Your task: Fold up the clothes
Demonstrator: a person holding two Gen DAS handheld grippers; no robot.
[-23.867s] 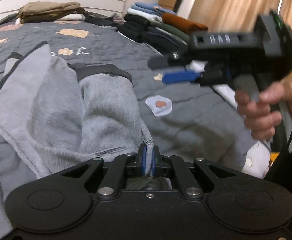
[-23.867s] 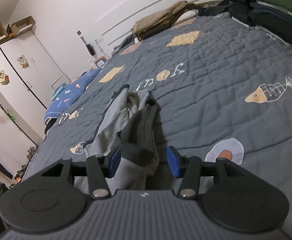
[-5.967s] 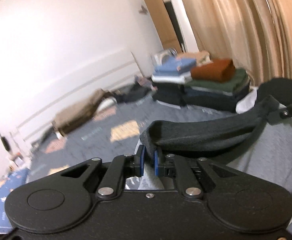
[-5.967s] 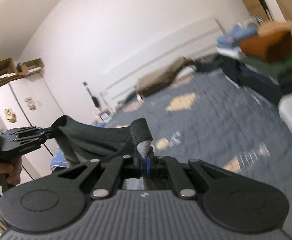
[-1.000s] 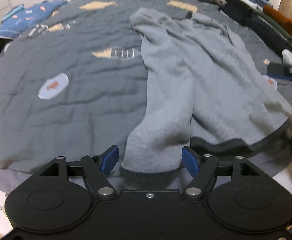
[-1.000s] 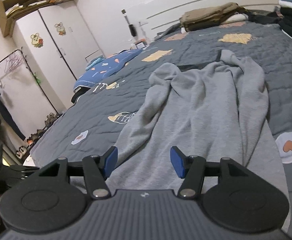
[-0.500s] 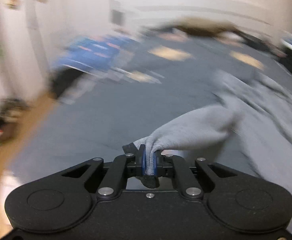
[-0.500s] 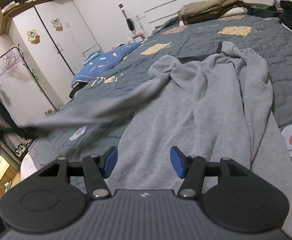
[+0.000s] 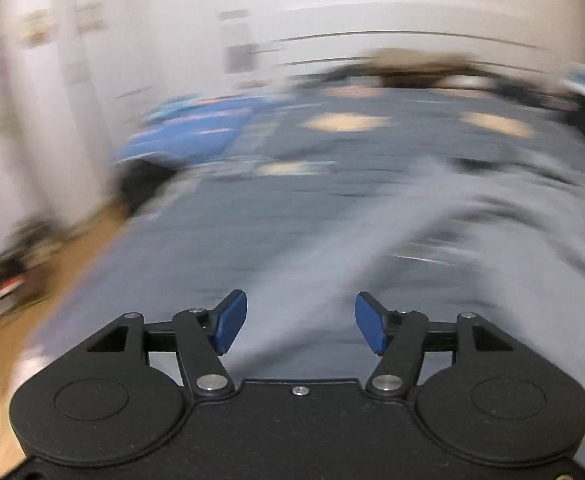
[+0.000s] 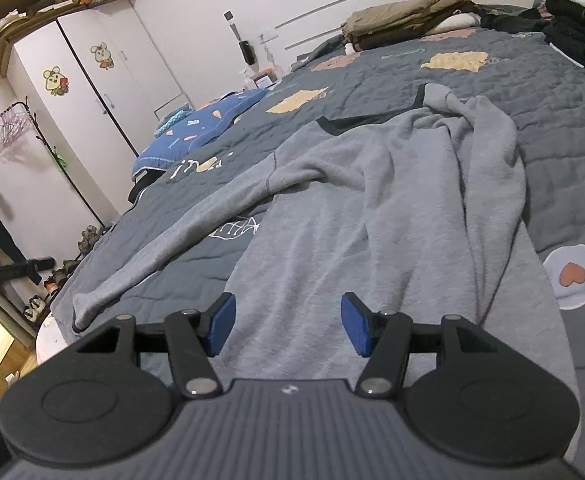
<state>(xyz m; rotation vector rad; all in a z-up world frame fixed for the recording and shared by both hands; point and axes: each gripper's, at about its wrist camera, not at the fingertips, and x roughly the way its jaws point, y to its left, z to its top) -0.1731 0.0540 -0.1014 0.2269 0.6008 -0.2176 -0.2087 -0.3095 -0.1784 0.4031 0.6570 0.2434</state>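
While the gray sweater (image 10: 392, 216) lies spread on the bed (image 10: 552, 92), my left gripper (image 9: 299, 326) and right gripper (image 10: 285, 326) are wide open and empty; I should smooth its far sleeve (image 10: 488, 152) flat first.

The sweatshirt (image 10: 392, 216) lies spread on the bed quilt (image 10: 532, 92), its body running from the near edge toward the headboard (image 10: 372, 12). One sleeve (image 10: 180, 240) stretches out from the sweatshirt's left side across the quilt to the bed's left edge; the other sleeve (image 10: 488, 160) lies folded along the sweatshirt's right side. Behind the sweatshirt, against the headboard, sits a pile of folded clothes (image 10: 404, 20); behind it to the right stands a taller stack of folded clothes (image 10: 576, 12). A pillow (image 10: 200, 128) lies on the bed left of the sweatshirt, and farther left stand a wardrobe (image 10: 88, 108) and a clothes rack (image 10: 12, 128).
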